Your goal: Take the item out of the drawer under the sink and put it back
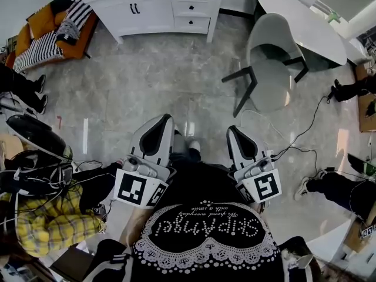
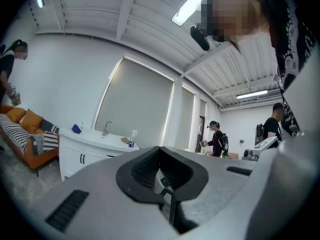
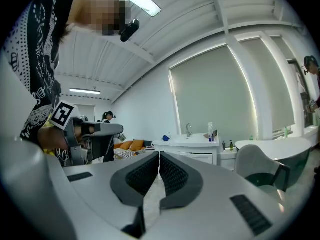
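Well away from the cabinet [image 1: 147, 7], the person stands on the grey floor [image 1: 147, 81] with both tools held close to the body, side by side and pointing level toward it; the left gripper [image 1: 165, 118] sits just left of the black top [image 1: 200, 228], the right gripper [image 1: 232, 128] just right of it, and the two are apart. Seen along its own jaws, the left gripper is drawn narrow, its tips meeting, with nothing between the pads; only floor shows through the slit lower down. The right gripper is fully closed as well, pads pressed together along their length and empty.

Across the room the white cabinet stands against the wall; its two small drawers [image 1: 192, 6] sit one above the other at its right end, beside a pair of doors, and their fronts look closed, so the item inside is hidden. On the cabinet top, the left gripper view shows a tap [image 2: 106, 128] with a spray bottle [image 2: 132, 138] just to its right.

To the right of the cabinet is a round white table [image 1: 299, 16], and a grey chair [image 1: 270, 46] stands just beside it; an orange sofa [image 1: 35, 37] with striped cushions lies to the cabinet's left; cables [image 1: 305, 128] trail over the floor near the chair.
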`<state>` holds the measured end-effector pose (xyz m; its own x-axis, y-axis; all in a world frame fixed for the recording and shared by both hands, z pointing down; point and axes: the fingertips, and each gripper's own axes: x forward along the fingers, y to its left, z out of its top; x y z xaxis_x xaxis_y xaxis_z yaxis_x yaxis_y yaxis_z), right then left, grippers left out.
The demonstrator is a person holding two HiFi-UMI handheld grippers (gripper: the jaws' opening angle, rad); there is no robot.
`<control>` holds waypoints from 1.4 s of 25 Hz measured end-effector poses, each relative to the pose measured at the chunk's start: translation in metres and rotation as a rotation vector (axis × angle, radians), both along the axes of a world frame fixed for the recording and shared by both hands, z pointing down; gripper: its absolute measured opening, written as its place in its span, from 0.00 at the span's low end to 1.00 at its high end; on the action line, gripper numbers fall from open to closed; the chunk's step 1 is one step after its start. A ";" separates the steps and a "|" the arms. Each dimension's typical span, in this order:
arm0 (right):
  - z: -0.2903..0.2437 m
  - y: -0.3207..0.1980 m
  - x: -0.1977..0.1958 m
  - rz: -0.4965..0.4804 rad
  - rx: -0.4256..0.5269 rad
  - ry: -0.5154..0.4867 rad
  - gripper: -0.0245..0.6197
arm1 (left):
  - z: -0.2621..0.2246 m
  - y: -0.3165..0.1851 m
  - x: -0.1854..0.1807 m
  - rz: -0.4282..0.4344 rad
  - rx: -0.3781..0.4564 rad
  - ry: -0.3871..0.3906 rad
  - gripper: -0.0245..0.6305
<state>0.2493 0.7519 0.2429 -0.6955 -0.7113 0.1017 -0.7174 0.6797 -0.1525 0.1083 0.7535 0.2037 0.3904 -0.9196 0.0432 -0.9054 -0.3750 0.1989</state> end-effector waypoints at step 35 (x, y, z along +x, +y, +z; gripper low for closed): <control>0.005 -0.148 -0.153 0.109 -0.048 0.003 0.07 | 0.004 -0.157 -0.155 0.121 -0.045 0.009 0.04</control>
